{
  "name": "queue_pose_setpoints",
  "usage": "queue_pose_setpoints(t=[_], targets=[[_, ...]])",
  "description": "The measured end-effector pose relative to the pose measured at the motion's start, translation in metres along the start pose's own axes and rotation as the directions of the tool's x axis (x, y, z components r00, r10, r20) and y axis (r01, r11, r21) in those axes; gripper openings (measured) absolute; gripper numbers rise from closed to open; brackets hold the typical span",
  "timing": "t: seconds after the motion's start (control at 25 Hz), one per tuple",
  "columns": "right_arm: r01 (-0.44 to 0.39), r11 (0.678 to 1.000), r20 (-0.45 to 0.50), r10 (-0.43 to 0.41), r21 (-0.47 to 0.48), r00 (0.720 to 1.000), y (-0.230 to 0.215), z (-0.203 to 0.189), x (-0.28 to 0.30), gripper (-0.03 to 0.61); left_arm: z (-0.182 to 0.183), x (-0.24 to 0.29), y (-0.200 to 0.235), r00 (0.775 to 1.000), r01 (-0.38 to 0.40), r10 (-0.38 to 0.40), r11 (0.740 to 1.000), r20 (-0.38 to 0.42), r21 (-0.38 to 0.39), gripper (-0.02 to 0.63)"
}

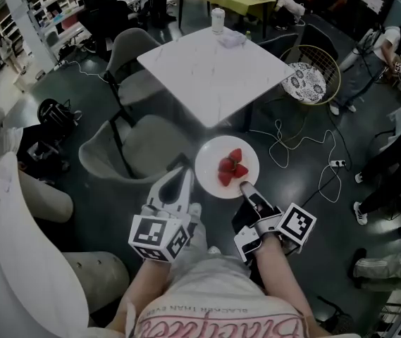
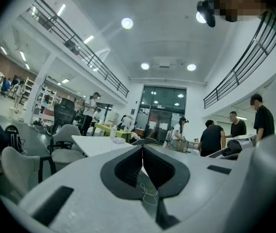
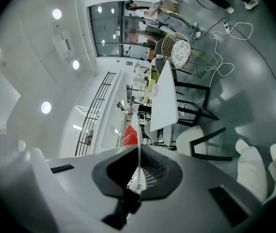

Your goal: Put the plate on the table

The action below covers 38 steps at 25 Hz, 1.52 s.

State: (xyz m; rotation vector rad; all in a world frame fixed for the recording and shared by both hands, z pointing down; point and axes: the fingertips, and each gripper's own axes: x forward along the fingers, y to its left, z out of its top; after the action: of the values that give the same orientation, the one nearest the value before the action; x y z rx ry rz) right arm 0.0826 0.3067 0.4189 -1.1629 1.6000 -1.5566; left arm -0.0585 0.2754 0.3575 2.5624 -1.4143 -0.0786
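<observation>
A white plate with red strawberries is held in the air above the dark floor, short of the white square table. My right gripper is shut on the plate's near rim. In the right gripper view the plate runs edge-on between the jaws, with the strawberries beyond and the table further off. My left gripper sits just left of the plate, shut and empty. In the left gripper view the left gripper has its jaws together, and the table lies ahead.
Two grey chairs stand on the table's left. A wire chair with a patterned cushion is at its right. A cup stands on the table's far edge. Cables and a power strip lie on the floor. People stand at the right.
</observation>
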Motion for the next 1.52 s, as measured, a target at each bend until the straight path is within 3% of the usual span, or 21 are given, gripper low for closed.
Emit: queue_pose_setpoints(t=[0.36, 1.0, 1.52], targets=[[0.0, 1.0, 0.017, 0.0, 0.002, 1.0, 0.005, 0.031, 0.059, 0.011, 0.013, 0.055, 0.038, 1.0, 0.006, -0.006, 1.0, 0.015, 0.003, 0.005], [0.013, 1.0, 0.069, -0.011, -0.018, 0.998, 0.023, 0.111, 0.232, 0.011, 0.041, 0.233, 0.132, 0.997, 0.076, -0.076, 0.997, 0.007, 0.023, 0.005], [0.064, 0.998, 0.1, -0.065, 0.013, 0.993, 0.018, 0.145, 0.344, 0.011, 0.041, 0.327, 0.216, 0.995, 0.089, -0.09, 0.996, -0.036, -0.029, 0.005]])
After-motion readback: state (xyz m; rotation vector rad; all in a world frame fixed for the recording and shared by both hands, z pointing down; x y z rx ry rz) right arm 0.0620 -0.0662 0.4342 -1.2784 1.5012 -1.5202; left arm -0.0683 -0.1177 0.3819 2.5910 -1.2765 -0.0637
